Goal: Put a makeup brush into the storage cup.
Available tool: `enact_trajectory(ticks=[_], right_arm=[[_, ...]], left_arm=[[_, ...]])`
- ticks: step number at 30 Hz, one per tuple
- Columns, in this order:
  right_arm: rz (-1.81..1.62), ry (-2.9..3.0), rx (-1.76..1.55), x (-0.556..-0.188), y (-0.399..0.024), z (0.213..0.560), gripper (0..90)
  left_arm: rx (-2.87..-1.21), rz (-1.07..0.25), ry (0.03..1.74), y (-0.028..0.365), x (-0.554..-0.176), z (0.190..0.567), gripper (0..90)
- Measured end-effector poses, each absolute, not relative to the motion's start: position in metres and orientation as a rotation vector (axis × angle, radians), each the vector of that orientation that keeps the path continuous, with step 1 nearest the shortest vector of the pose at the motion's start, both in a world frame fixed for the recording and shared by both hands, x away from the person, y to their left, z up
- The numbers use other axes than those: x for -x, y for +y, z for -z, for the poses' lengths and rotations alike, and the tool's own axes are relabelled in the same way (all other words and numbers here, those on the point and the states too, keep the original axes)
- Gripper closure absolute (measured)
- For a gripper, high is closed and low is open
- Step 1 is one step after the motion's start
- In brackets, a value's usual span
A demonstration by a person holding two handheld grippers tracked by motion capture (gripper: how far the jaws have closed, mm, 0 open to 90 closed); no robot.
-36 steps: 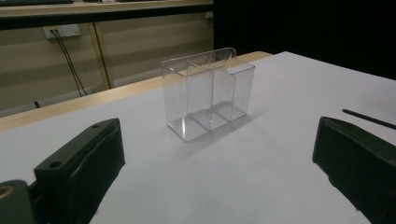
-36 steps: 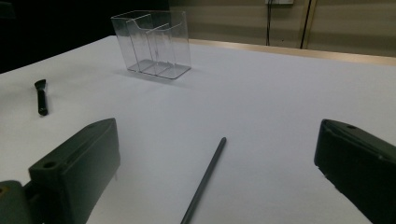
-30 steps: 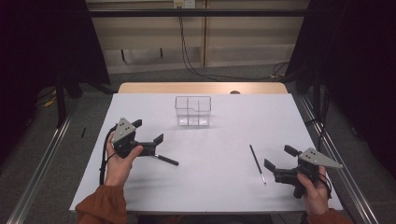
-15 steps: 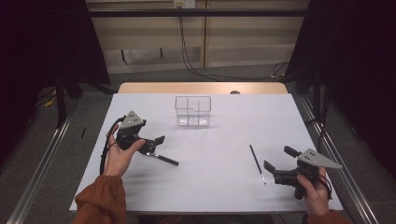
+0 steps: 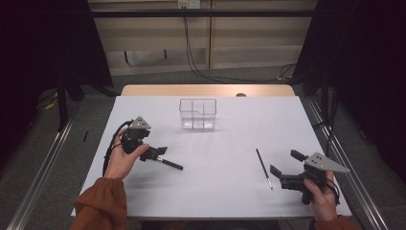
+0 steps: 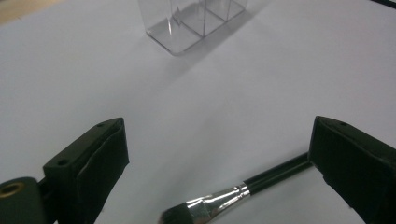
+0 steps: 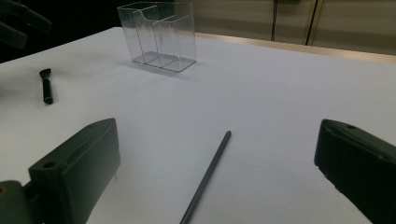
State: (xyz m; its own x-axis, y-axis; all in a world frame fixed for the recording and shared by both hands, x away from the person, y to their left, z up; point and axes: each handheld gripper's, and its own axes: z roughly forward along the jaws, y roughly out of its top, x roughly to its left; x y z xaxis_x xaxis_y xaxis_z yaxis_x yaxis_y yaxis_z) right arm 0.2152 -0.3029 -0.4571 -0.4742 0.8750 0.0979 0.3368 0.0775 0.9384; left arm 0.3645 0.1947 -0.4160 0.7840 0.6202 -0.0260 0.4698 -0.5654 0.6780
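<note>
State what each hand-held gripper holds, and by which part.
Nothing. The left hand-held gripper stands open around the brush near its ferrule; the right is open.

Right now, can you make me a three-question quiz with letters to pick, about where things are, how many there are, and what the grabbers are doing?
1. Where does the clear box stand?
A. at the far middle of the table
B. by the near edge
C. on the floor

2. How many brushes lie on the table?
A. one
B. two
C. four

3. How does the left gripper stand?
A. shut on the box
B. shut on a brush
C. open over a brush

Answers: 1 A, it stands beyond both hands in the high view. 2 B, the black brush lies at the left and the thin brush at the right. 3 C, its jaws stand wide apart with the black brush between them, untouched.
</note>
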Motion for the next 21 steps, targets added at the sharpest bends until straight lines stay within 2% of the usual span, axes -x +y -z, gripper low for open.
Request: enact_trajectory(ticks=[10, 21], right_arm=[[-1.400, 1.865, -1.184, -0.215, -0.303, 0.457, 0.3], [-1.401, 1.872, -1.183, -0.216, -0.302, 0.457, 0.3]], left_arm=[[-2.420, -0.222, 0.724, 0.187, -0.368, 0.408, 4.5], [-2.589, -0.143, 0.638, 0.178, -0.373, 0.418, 3.8]])
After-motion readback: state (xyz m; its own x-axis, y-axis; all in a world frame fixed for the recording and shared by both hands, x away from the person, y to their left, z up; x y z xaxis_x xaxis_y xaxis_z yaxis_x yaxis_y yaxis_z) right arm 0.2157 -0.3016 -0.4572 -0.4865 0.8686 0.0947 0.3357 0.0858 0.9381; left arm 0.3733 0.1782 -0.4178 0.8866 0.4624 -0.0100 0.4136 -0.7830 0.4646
